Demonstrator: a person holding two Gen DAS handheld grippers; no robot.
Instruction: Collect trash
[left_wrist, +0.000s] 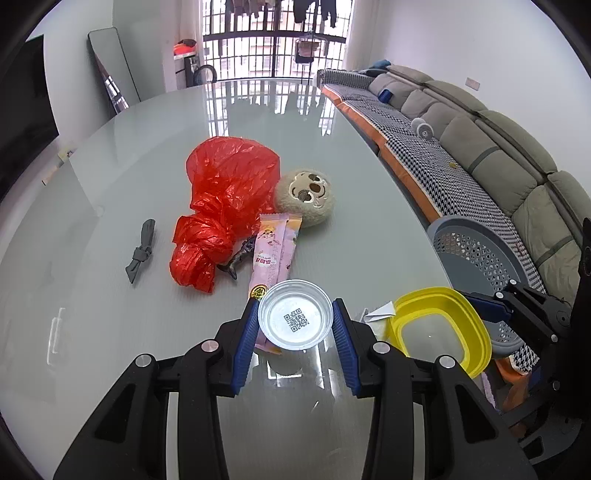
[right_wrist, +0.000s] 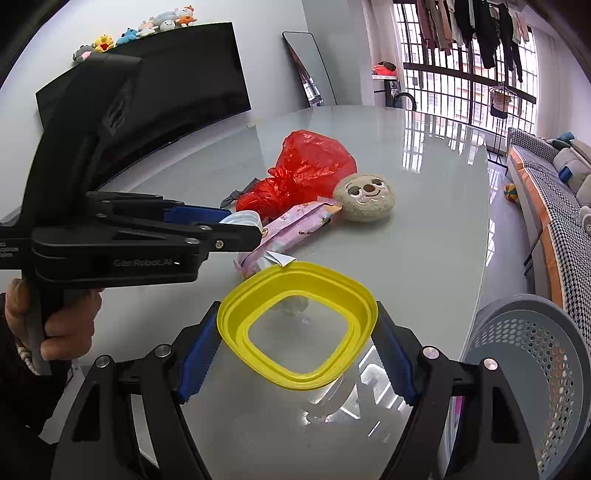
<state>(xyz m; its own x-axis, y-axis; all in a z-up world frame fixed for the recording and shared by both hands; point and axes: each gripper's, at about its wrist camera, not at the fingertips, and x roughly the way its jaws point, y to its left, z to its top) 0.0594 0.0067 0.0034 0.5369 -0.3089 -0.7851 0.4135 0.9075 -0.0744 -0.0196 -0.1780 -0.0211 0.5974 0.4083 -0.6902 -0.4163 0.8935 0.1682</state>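
Note:
My left gripper (left_wrist: 295, 320) is shut on a small clear plastic cup (left_wrist: 294, 314) with a QR code on its base, held above the glass table (left_wrist: 110, 221). My right gripper (right_wrist: 297, 334) is shut on a yellow-rimmed clear container (right_wrist: 299, 325), held near the table's right edge; it also shows in the left wrist view (left_wrist: 439, 325). On the table lie a red plastic bag (left_wrist: 225, 199), a pink snack wrapper (left_wrist: 273, 251), a white paper scrap (left_wrist: 380, 314) and a grey knotted strip (left_wrist: 142, 249). The left gripper also shows in the right wrist view (right_wrist: 236, 225).
A plush sloth head (left_wrist: 306, 197) lies beside the red bag, and a small dark toy figure (left_wrist: 238, 258) lies beside the wrapper. A grey perforated basket (right_wrist: 532, 373) stands off the table's right edge. A sofa (left_wrist: 498, 155) runs along the right.

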